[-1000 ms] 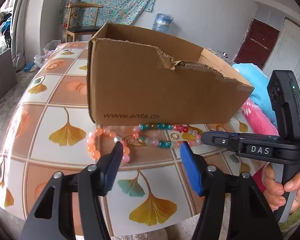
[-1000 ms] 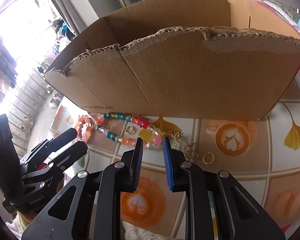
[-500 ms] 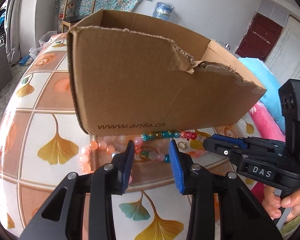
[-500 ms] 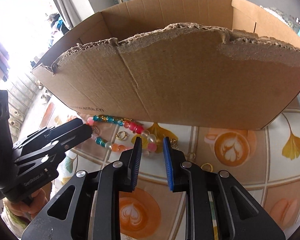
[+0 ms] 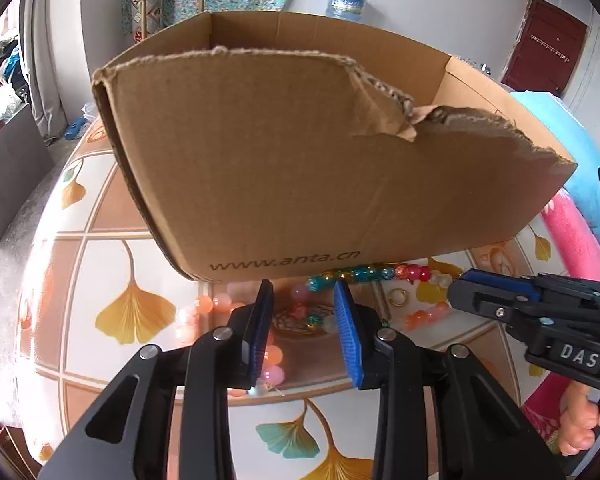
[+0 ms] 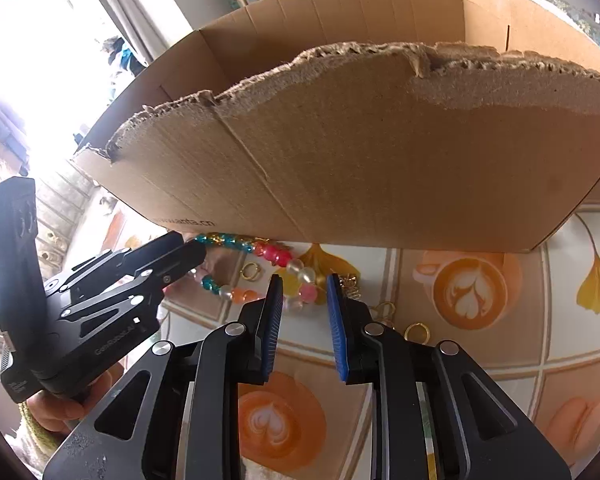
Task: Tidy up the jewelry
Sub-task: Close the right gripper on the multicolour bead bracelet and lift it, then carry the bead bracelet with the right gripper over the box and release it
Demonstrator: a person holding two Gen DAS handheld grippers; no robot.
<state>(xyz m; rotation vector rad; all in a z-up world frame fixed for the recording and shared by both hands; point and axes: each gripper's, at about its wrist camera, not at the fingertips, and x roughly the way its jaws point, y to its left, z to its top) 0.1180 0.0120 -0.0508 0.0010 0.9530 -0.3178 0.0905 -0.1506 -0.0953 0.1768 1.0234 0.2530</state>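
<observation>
Left claw (image 5: 302, 294) partly hides the bead bracelets (image 5: 364, 274).

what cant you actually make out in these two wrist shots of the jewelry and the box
- Floor of the torn brown cardboard box: hidden by its front wall in both views, so its contents cannot be told.
- Orange and pink bead bracelet: partly covered by the left gripper in the left view.
- Small gold chain piece: mostly behind the right gripper finger in the right view; too small to identify.

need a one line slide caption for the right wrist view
Right gripper open above beaded bracelets and gold rings beside a torn cardboard box, left gripper alongside.
</observation>
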